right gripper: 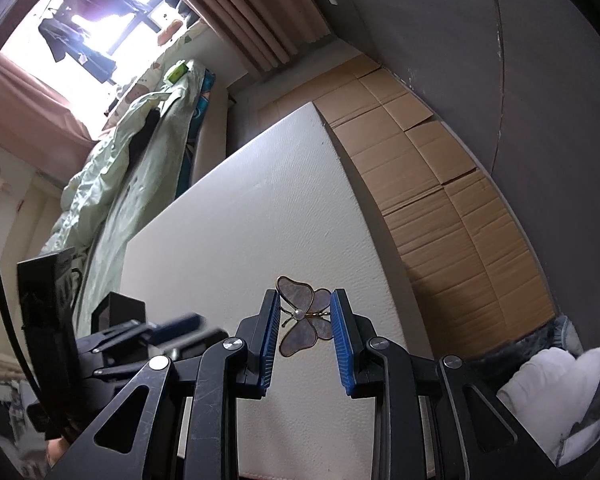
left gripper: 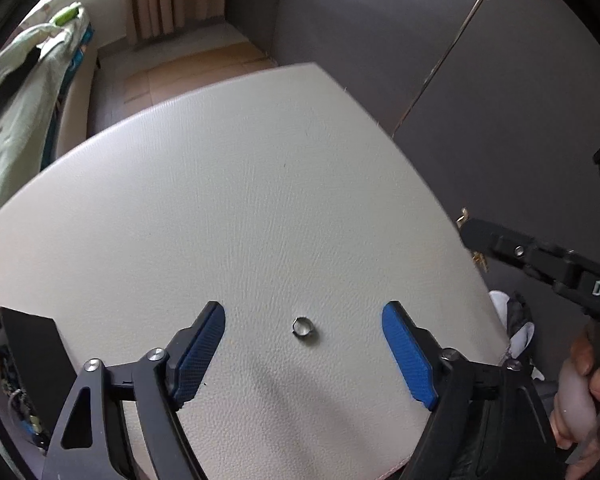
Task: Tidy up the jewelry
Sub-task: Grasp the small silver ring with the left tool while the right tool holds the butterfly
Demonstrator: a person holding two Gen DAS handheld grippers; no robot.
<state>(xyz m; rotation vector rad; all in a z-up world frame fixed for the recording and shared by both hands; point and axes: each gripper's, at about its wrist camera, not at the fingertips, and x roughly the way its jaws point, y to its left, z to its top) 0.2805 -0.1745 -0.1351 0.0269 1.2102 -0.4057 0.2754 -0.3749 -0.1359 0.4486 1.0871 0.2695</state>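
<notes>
A small silver ring (left gripper: 305, 327) lies on the white leather-textured tabletop (left gripper: 220, 200). My left gripper (left gripper: 304, 308) stands open around it, its blue pads (left gripper: 202, 354) wide apart and clear of the ring on both sides. In the right wrist view my right gripper (right gripper: 306, 300) is shut on a butterfly brooch (right gripper: 300, 332) with translucent grey wings, a gold outline and a pearl at its centre. The brooch hangs above the tabletop (right gripper: 240, 220), pinched at its wing edges. A black jewelry box (left gripper: 24, 360) sits open at the table's left, with chains inside.
The black box (right gripper: 44, 300) also shows at the left of the right wrist view, with the left gripper blurred beside it. A bed with a pale green quilt (right gripper: 132, 160) runs along the table's far side. Flattened cardboard (right gripper: 440, 200) covers the floor. A person's hand (left gripper: 588, 380) grips a handle.
</notes>
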